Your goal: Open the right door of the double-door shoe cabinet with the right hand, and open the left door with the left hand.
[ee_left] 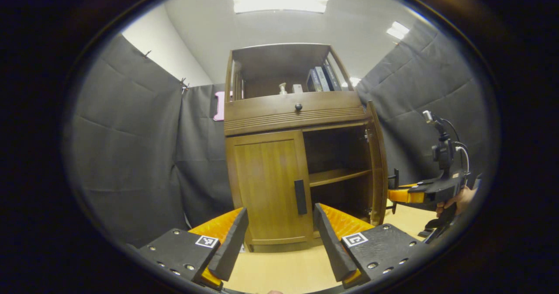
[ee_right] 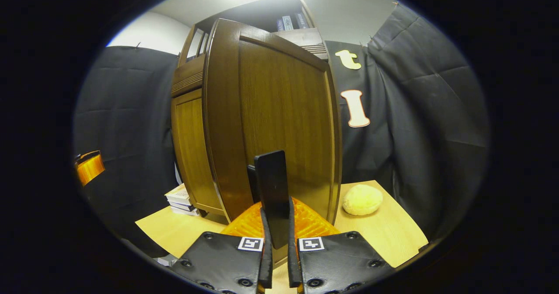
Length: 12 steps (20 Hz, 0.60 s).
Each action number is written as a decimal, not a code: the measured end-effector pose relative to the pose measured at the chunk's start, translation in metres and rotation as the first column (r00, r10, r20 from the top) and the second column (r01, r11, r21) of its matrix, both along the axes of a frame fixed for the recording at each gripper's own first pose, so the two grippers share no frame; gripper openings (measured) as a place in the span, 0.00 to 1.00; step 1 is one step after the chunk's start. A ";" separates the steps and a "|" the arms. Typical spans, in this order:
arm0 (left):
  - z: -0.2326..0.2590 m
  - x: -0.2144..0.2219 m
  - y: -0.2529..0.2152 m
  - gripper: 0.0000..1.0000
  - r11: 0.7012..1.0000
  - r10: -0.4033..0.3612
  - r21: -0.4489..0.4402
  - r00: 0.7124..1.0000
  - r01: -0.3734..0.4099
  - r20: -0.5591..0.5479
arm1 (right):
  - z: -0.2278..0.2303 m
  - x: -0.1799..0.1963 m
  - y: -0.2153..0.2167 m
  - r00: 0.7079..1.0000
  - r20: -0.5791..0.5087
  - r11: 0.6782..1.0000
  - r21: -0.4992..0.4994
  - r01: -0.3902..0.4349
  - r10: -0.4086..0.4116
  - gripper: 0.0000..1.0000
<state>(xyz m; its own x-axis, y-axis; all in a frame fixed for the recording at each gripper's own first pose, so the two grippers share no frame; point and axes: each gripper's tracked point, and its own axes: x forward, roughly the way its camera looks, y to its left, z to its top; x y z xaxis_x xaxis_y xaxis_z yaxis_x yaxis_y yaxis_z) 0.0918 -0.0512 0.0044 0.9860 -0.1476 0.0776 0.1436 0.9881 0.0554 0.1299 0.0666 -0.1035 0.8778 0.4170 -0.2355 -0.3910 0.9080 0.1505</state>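
Shoe cabinet (ee_left: 301, 123) stood on the wooden table top (ee_left: 279, 268), straight ahead in the left gripper view. Right door (ee_right: 279, 110) was swung well open, seen edge-on in the left gripper view with the inner shelf (ee_left: 334, 176) exposed. Right gripper (ee_right: 277, 250) had its fingers drawn narrow and clamped on that door's dark vertical handle (ee_right: 271, 189), both fingers pressing its sides. Left door (ee_left: 270, 185) was closed, its dark handle (ee_left: 300, 196) at the inner edge. Left gripper (ee_left: 279, 237) was spread wide, holding nothing, aimed at that handle but apart from it. Judged: doors are stiff wood panels on hinges, light enough to swing, not fragile; the handle is a slim rigid bar, likely smooth, so pinch it across its narrow sides near mid-height and pull along the hinge arc. Left door hinges on the outer side, so it should swing out toward the left. Around: a round yellowish soft-looking thing (ee_right: 362, 199) on the table right of the open door, a stack of books (ee_right: 180, 200) low beside the cabinet's left side, books (ee_left: 323, 79) on the top shelf, a drawer knob (ee_left: 298, 107). Nothing seemed to stand in the left door's swing. The person's hand (ee_left: 458, 198) held the right gripper off to the side.
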 end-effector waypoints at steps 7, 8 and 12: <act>0.000 -0.004 -0.038 0.87 0.999 -0.051 0.008 0.999 0.051 0.001 | -0.002 -0.003 -0.045 0.998 0.005 0.998 -0.014 0.062 -0.062 0.15; -0.001 -0.003 -0.042 0.87 0.998 -0.057 0.009 0.998 0.057 0.001 | 0.000 -0.001 -0.051 0.997 0.006 0.997 -0.018 0.076 -0.076 0.15; -0.002 -0.002 -0.058 0.87 0.997 -0.076 0.020 0.997 0.076 0.000 | 0.001 0.005 -0.076 0.993 0.005 0.993 -0.020 0.119 -0.119 0.15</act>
<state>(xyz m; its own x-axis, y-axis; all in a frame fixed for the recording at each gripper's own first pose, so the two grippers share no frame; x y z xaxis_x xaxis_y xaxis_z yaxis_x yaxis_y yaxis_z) 0.0900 -0.1093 0.0029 0.9719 -0.2233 0.0751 0.2178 0.9731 0.0748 0.1351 -0.0089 -0.1024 0.9218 0.3050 -0.2392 -0.2809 0.9509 0.1299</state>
